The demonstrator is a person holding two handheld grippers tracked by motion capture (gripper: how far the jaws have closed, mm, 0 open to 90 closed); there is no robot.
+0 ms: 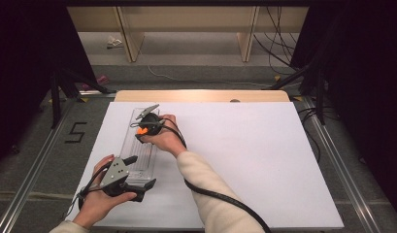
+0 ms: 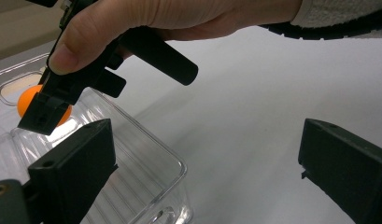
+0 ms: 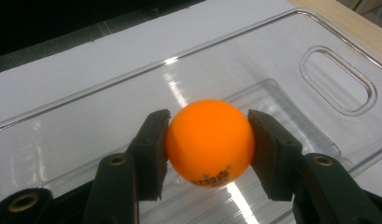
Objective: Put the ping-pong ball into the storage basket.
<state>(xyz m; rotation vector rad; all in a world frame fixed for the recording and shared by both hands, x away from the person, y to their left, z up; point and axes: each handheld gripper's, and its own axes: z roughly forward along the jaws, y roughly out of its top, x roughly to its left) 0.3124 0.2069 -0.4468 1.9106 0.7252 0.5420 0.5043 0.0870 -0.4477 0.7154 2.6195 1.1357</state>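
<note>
Over clear tray (image 3: 132, 98), right tool (image 3: 208, 140) gripping orange ball (image 3: 209, 140)

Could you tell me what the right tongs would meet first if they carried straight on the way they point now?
Most likely the floor of the clear tray, directly beyond the orange ball the right tongs hold; the gap is hard to judge.

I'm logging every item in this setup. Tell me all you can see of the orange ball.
The orange ball is small, round and smooth, matt like plastic, with tiny dark print low on its near side. It sits pinched between the two black jaws of the right tongs, one jaw on each side. It is held above the far end of the clear plastic tray, near the tray's oval handle hole. Whether it touches the tray's floor cannot be told.
</note>
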